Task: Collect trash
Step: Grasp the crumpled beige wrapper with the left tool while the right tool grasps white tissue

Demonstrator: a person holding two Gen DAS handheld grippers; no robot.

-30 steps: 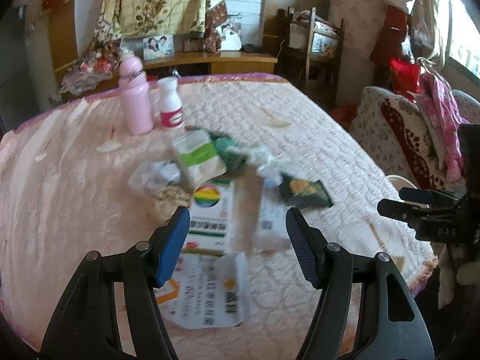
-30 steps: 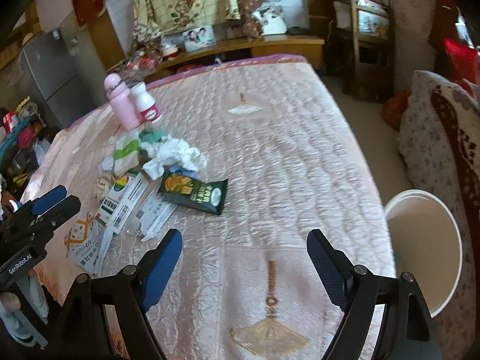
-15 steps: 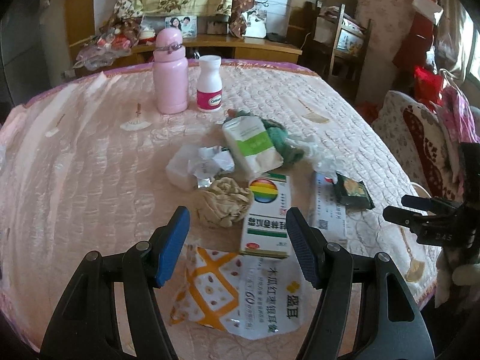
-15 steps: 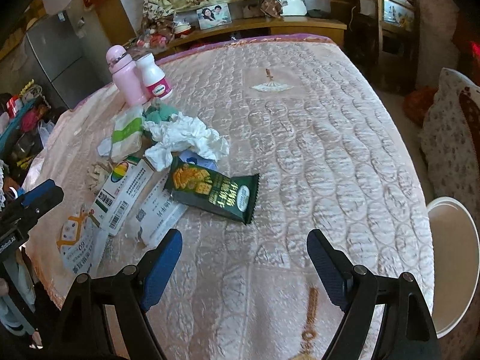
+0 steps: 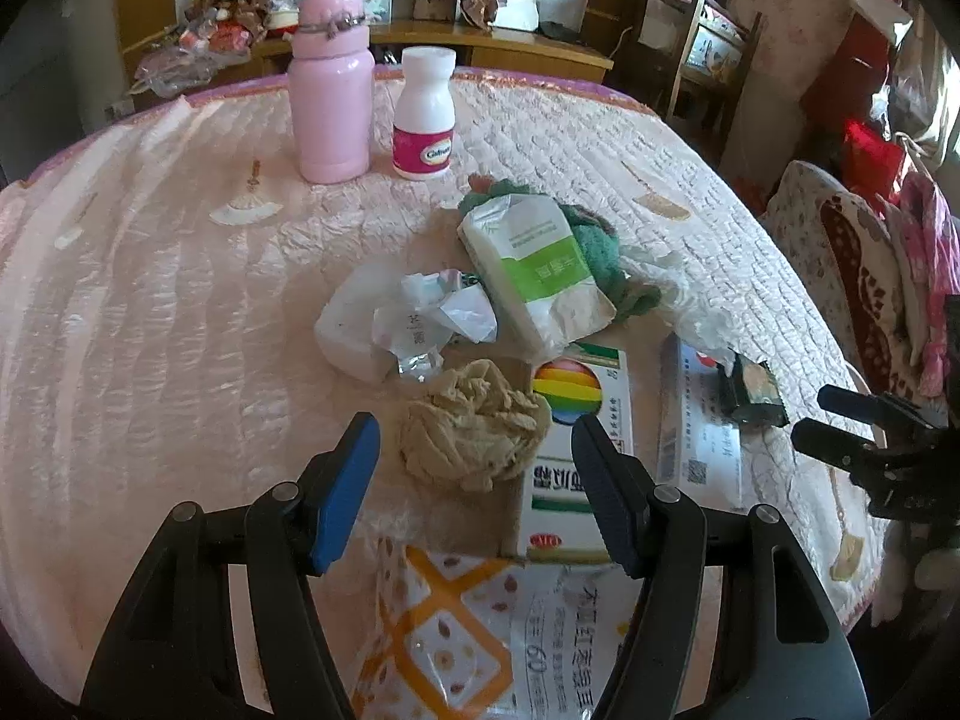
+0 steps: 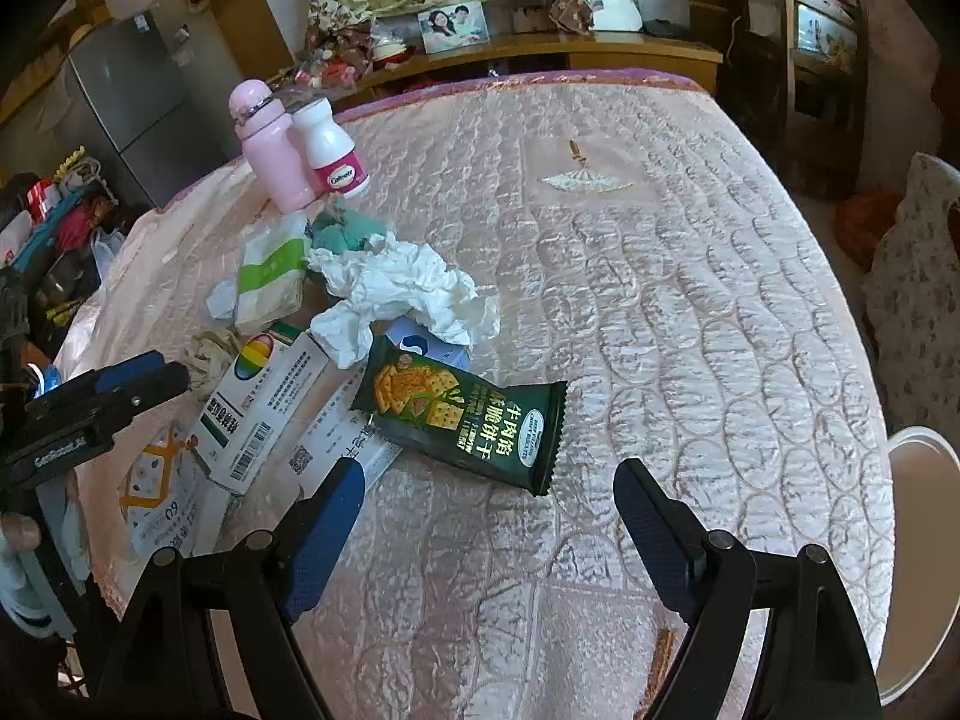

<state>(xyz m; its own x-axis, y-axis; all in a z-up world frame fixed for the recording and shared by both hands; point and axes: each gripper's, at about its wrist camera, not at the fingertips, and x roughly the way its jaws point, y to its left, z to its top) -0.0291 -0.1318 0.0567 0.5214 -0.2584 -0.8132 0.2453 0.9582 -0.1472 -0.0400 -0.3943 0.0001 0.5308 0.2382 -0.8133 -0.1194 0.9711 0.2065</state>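
A heap of trash lies on the pink quilted table [image 5: 150,312]. My left gripper [image 5: 474,474] is open and empty, its jaws on either side of a crumpled tan wad [image 5: 474,426]. Beside the wad lie a rainbow-print box [image 5: 570,444], crumpled clear plastic [image 5: 408,324] and a green-and-white packet [image 5: 534,264]. A white-and-orange bag [image 5: 480,636] lies under the gripper. My right gripper [image 6: 489,510] is open and empty, just in front of a dark green cracker wrapper [image 6: 462,408]. White crumpled tissue [image 6: 402,294] lies behind the wrapper.
A pink flask [image 5: 330,78] and a white pill bottle [image 5: 423,114] stand at the table's far side. A white bin [image 6: 918,552] stands on the floor off the table's right edge. A patterned armchair [image 5: 864,276] is to the right.
My left gripper has swung left and closer, from over the rainbow box to around the tan wad. My right gripper has moved forward toward the green cracker wrapper. Both stay open.
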